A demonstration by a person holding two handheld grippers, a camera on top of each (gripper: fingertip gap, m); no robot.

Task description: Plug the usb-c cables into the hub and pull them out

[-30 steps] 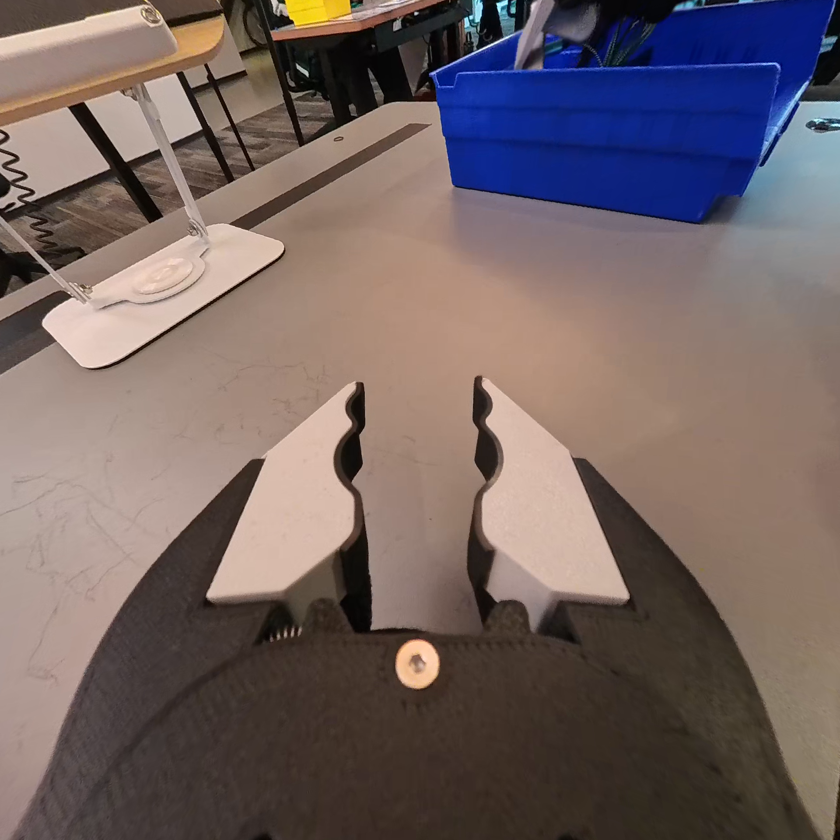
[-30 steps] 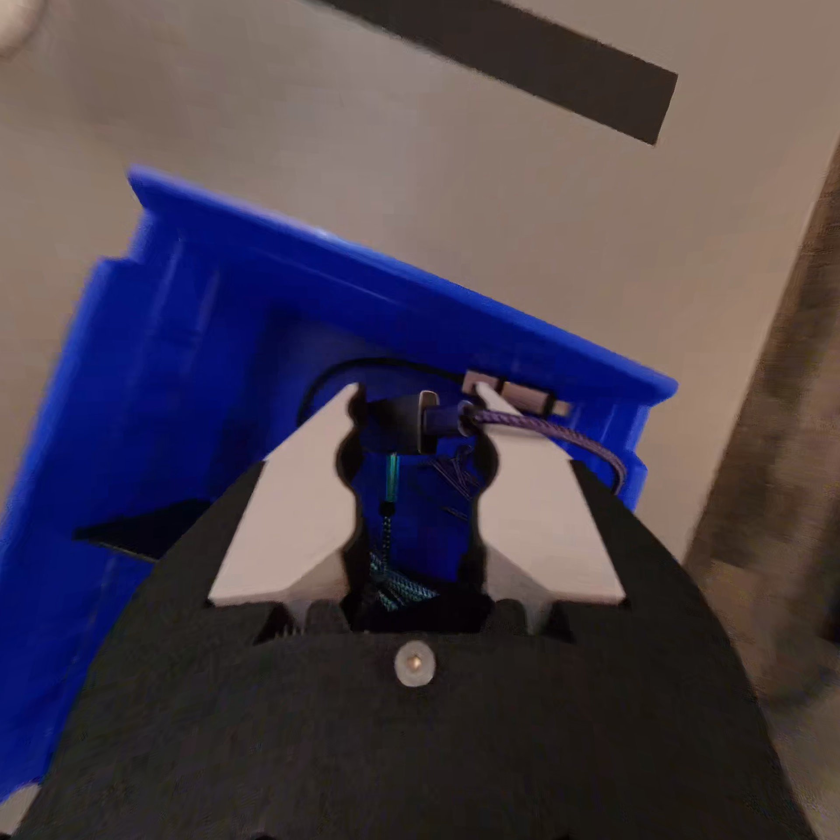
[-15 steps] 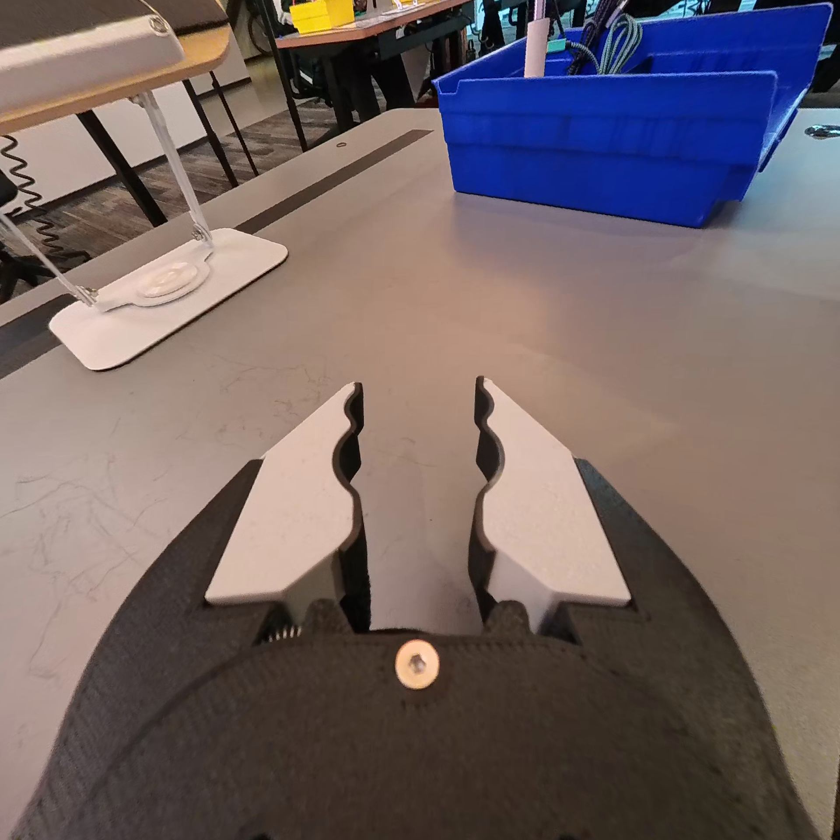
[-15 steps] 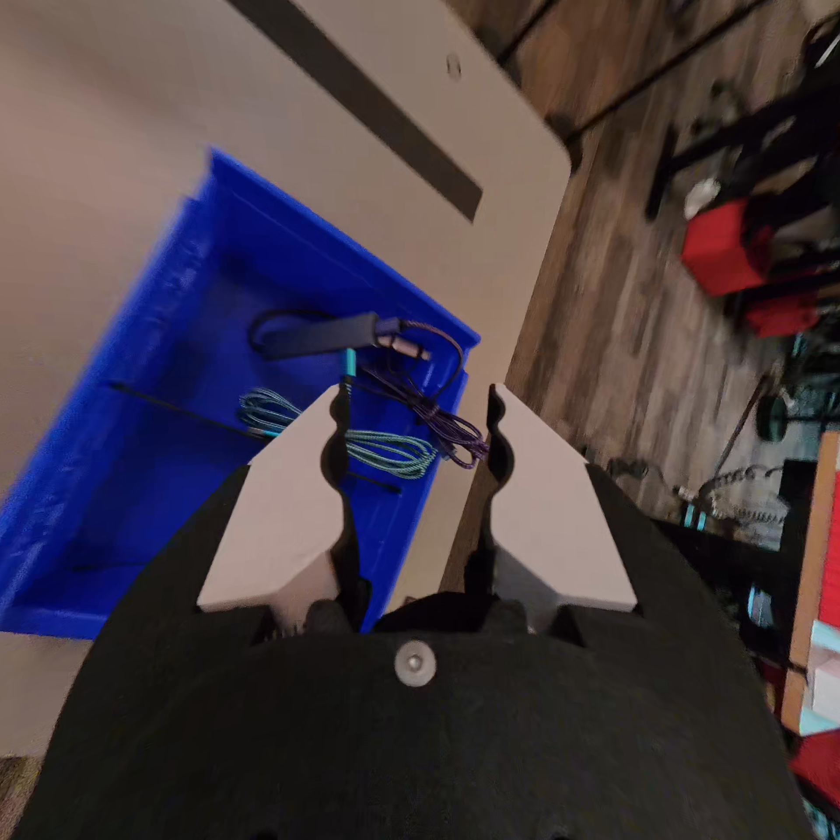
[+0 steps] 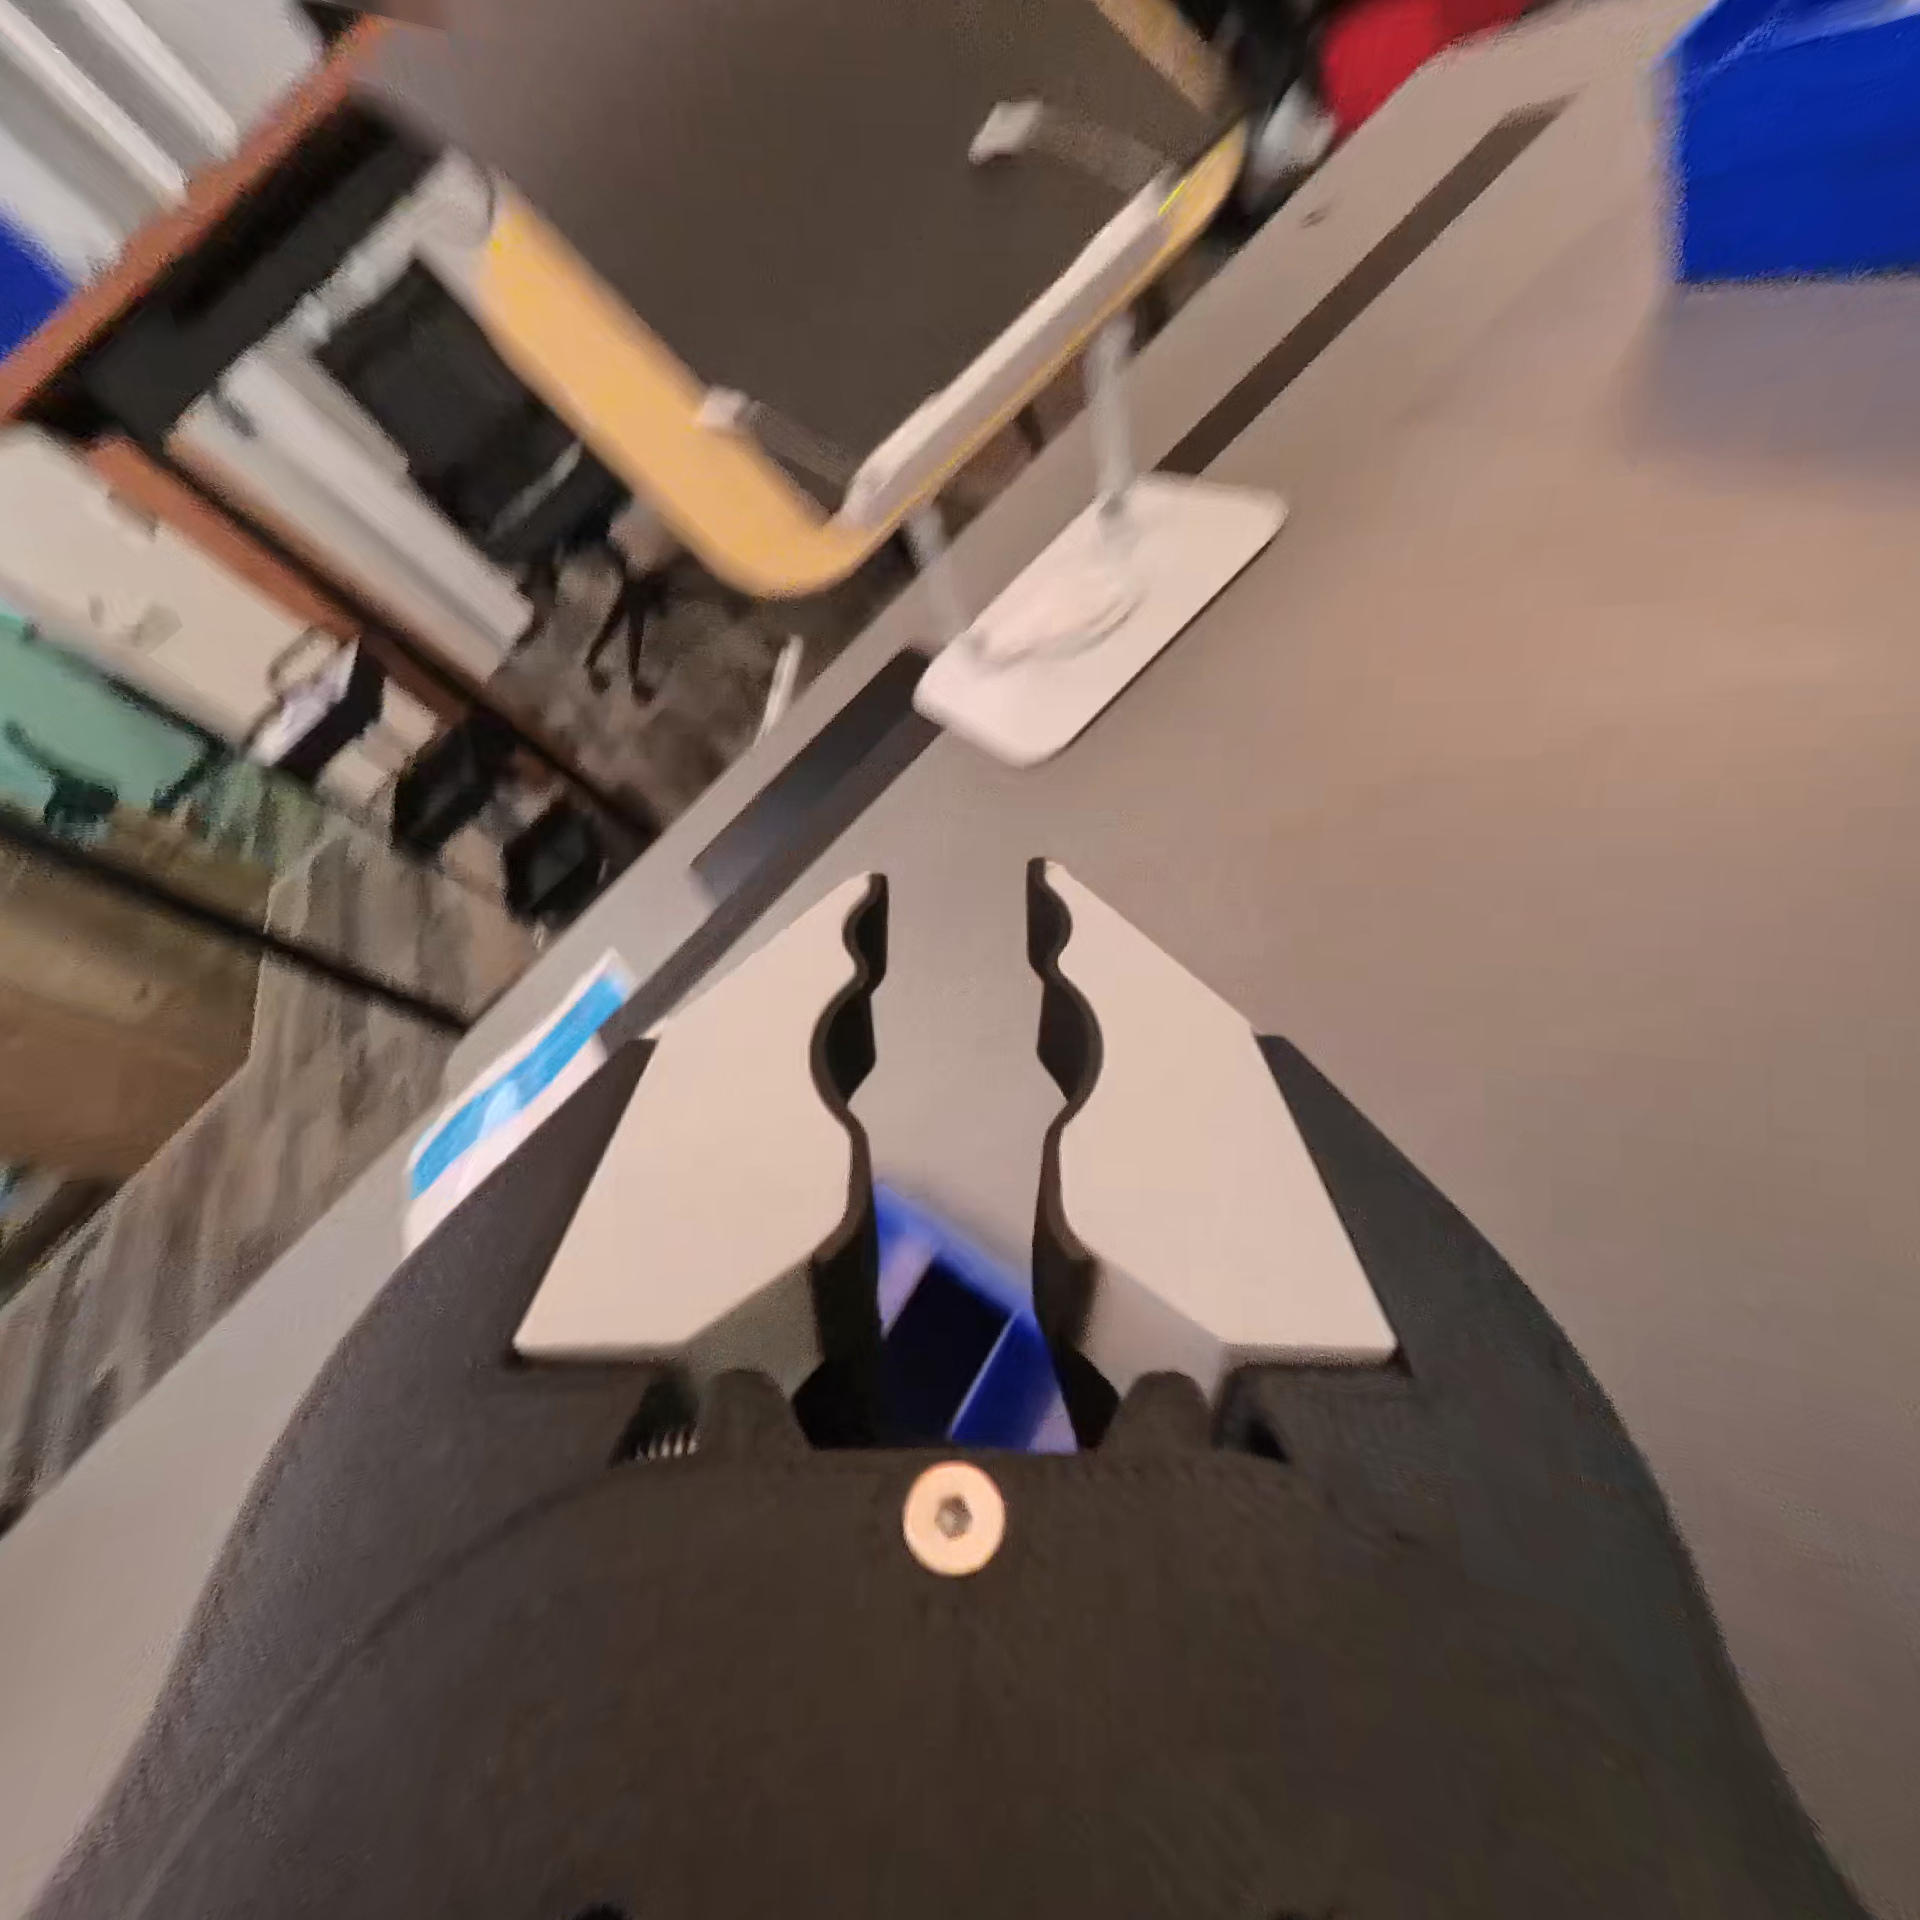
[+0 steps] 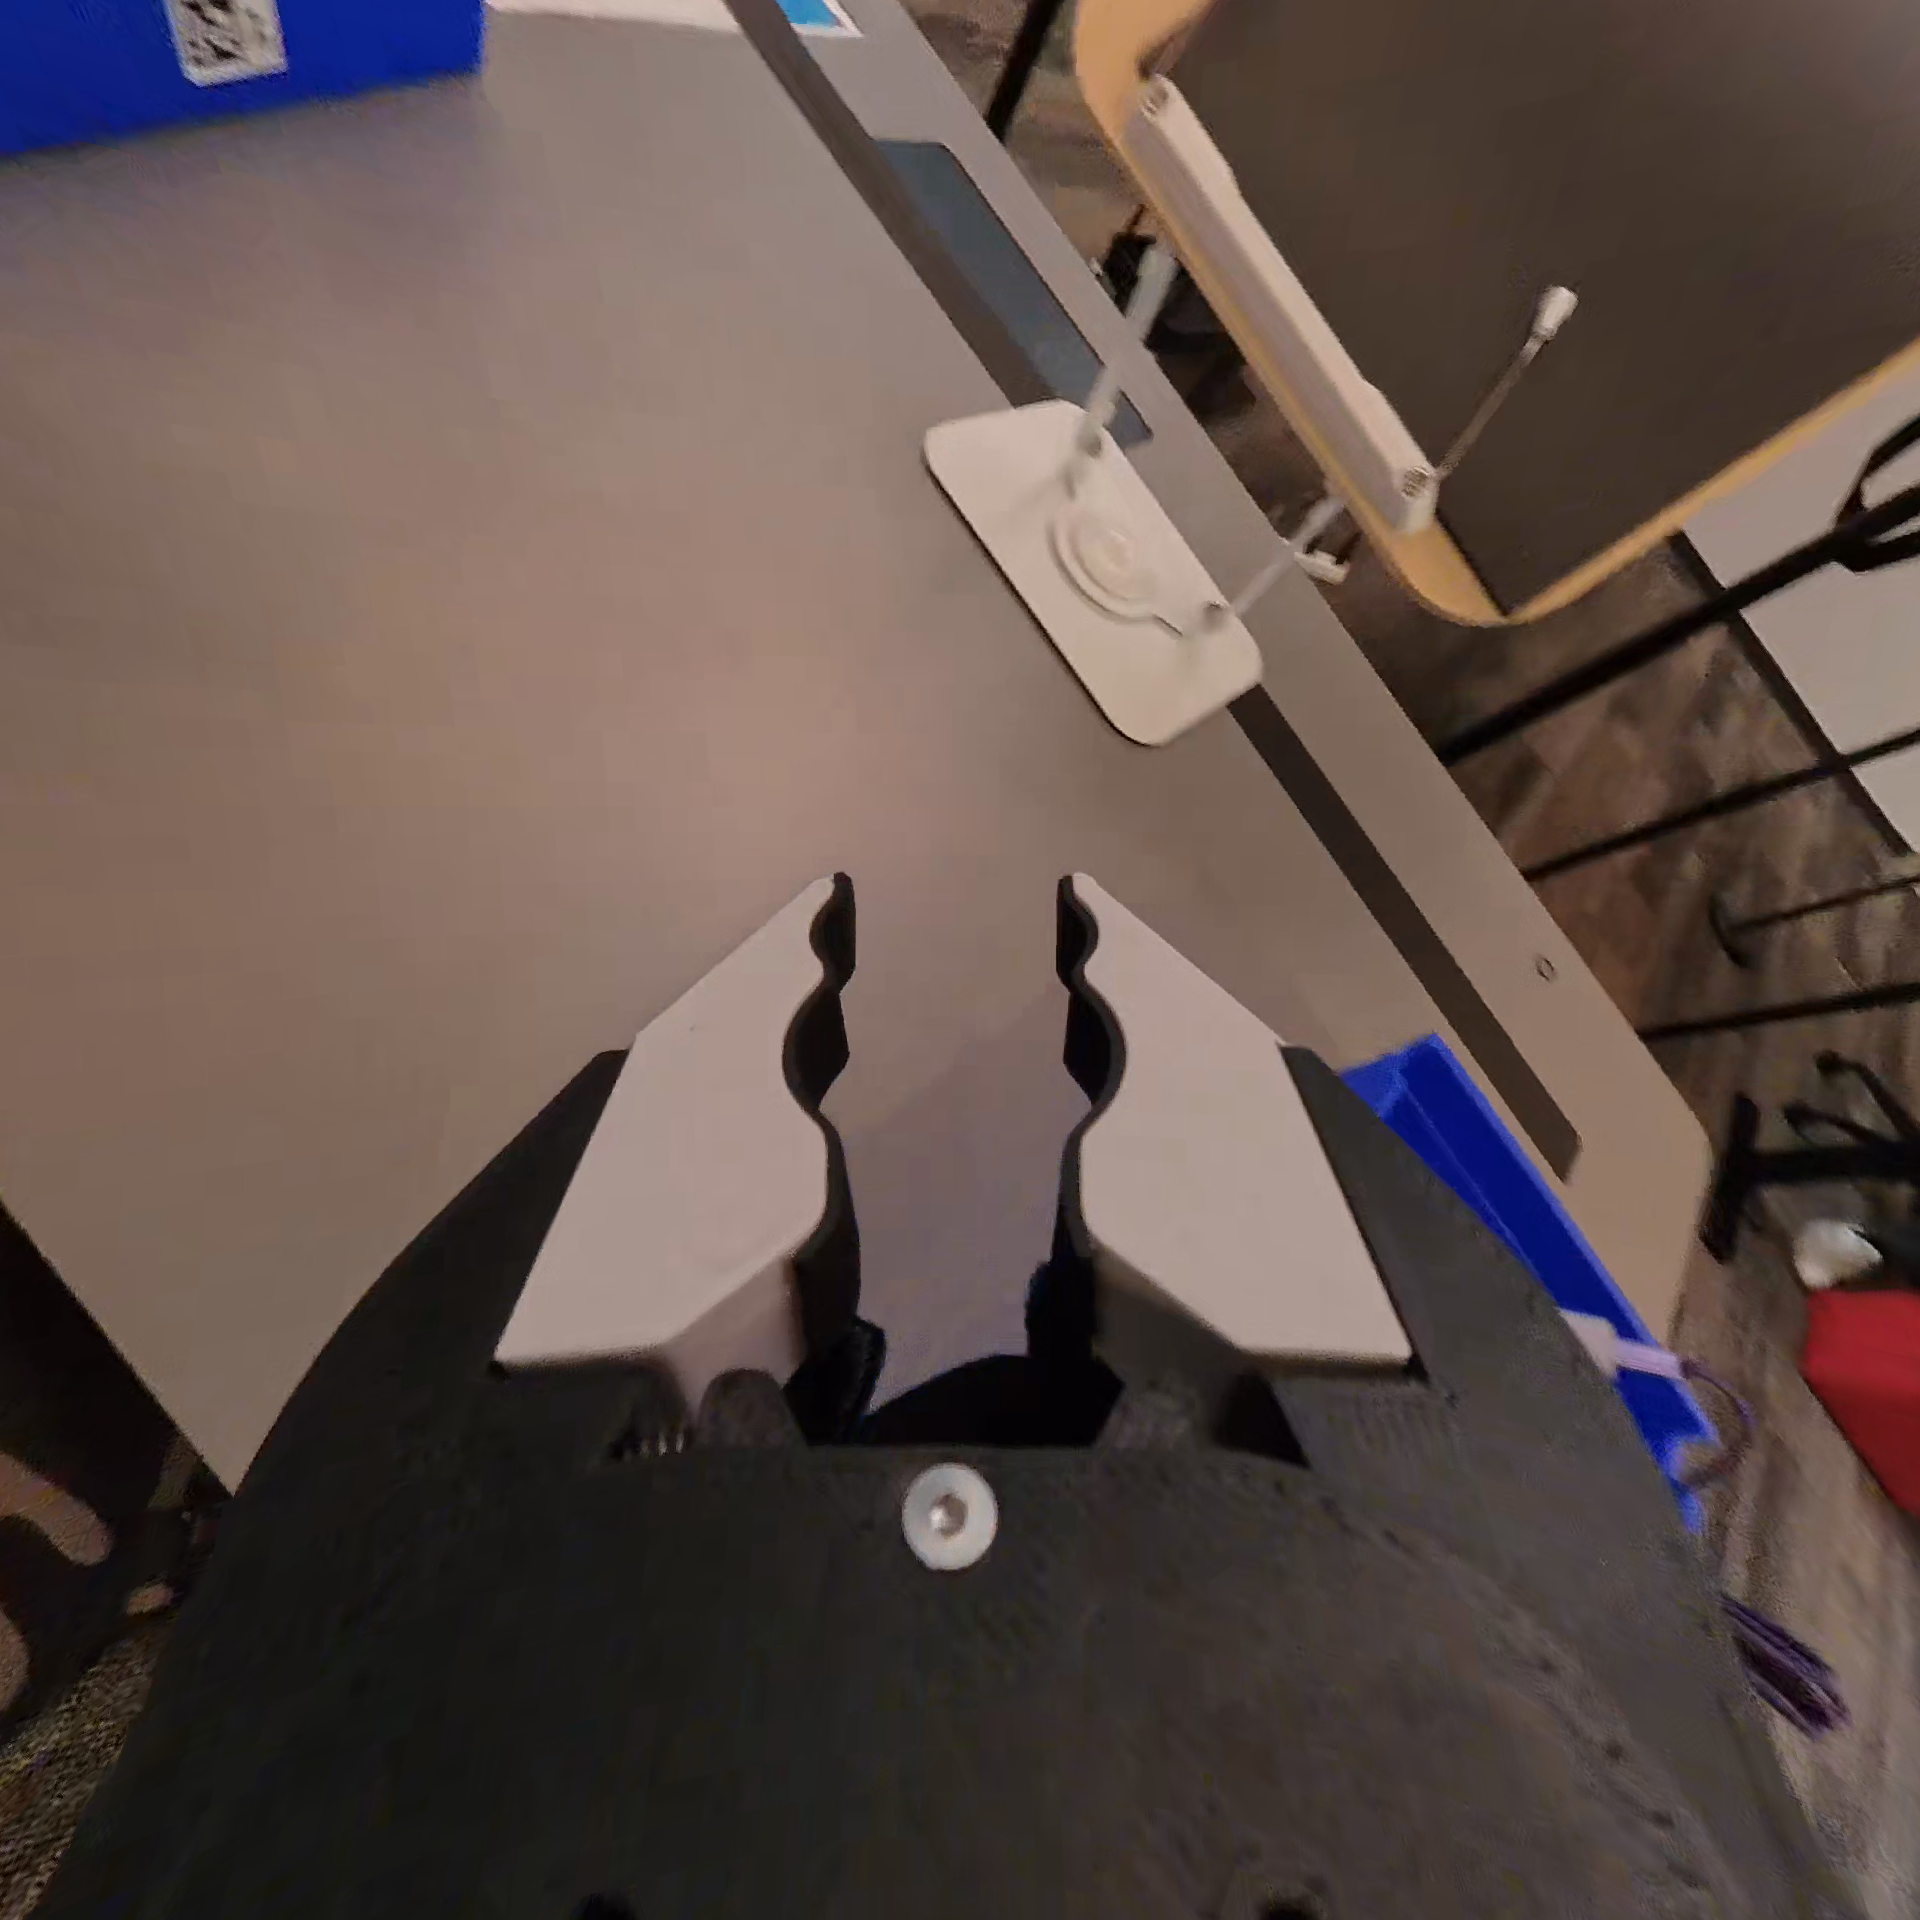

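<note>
My left gripper (image 5: 958, 878) is open and empty, held tilted above the grey table (image 5: 1558, 831); the view is blurred. A blue bin (image 5: 935, 1340) shows below, between its fingers. My right gripper (image 6: 956, 883) is open and empty above the table (image 6: 416, 520). A blue bin (image 6: 1507, 1226) lies just right of it, with a purple braided cable (image 6: 1720, 1423) hanging over its edge. The hub is not in view.
A white stand base (image 6: 1091, 561) with thin rods sits near the table's far edge, also in the left wrist view (image 5: 1101, 613). Another blue bin (image 6: 208, 62) stands far left, seen at upper right in the left wrist view (image 5: 1787, 156). A blue-printed paper (image 5: 520, 1081) lies at the table edge. The left gripper's tips are roughly 35 cm from the right gripper's.
My right gripper has come out of the blue bin, away from the cables, and swung over the table. My left gripper has lifted and rolled, now above a blue bin.
</note>
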